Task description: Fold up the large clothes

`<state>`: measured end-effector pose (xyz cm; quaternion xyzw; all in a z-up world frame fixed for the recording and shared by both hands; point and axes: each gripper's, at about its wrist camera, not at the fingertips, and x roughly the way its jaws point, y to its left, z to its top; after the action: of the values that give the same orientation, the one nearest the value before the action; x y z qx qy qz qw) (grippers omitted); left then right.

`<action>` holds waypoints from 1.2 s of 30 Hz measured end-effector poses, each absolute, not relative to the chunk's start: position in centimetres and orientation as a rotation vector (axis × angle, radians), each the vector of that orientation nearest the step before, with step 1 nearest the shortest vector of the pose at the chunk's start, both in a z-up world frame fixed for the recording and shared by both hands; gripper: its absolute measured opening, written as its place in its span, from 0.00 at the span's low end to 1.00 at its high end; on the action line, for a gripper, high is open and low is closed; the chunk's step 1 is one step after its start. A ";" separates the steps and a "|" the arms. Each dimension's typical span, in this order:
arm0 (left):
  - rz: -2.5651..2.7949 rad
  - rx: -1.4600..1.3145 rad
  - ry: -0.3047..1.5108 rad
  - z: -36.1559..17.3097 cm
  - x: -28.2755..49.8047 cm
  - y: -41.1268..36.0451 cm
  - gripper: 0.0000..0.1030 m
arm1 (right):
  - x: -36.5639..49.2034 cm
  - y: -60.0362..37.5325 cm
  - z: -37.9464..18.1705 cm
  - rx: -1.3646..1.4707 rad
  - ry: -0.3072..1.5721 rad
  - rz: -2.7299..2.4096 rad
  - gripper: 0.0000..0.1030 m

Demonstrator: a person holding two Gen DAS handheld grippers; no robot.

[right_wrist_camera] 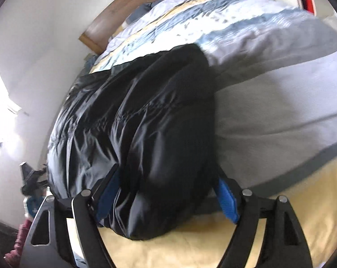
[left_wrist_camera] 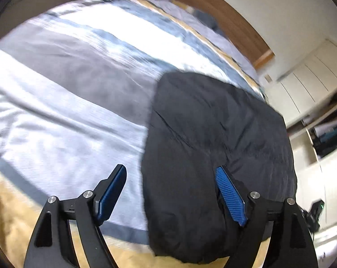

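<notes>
Your folded black puffy quilted jacket (left_wrist_camera: 215, 156) lies on the bed's striped grey, white, blue and yellow cover (left_wrist_camera: 67, 116), filling the lower right of the left wrist view and the centre of the right wrist view (right_wrist_camera: 141, 134).

Your left claw (left_wrist_camera: 171, 178) stands wide. Its left blue pad (left_wrist_camera: 110, 198) hangs over bare cover, and its right pad (left_wrist_camera: 231, 196) sits over the jacket without pinching it.

Your right claw (right_wrist_camera: 166, 178) is spread wide too. The jacket's rounded near end bulges between its pads (right_wrist_camera: 227, 198), but they do not press on it.

A wooden headboard (left_wrist_camera: 213, 11) runs across the upper part of both views.
</notes>
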<state>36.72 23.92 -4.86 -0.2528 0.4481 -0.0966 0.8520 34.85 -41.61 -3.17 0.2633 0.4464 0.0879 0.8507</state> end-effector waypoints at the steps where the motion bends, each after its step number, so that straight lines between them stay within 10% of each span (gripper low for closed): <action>1: -0.189 -0.522 0.928 -4.2 36.2 24.4 0.79 | 34.3 -41.4 -2.5 0.517 0.921 0.144 0.76; 20: -0.214 -0.166 0.798 -2.7 43.4 6.4 0.88 | 41.8 -24.8 1.5 0.197 0.716 0.167 0.76; 36: -0.176 -0.262 0.849 -5.8 45.9 10.1 0.95 | 43.1 -30.3 -3.3 0.273 0.760 0.095 0.76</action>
<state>45.94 10.12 -5.79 -0.1265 0.4101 -0.0851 0.8992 43.13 -30.29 -3.30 0.1328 0.3694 0.0461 0.9186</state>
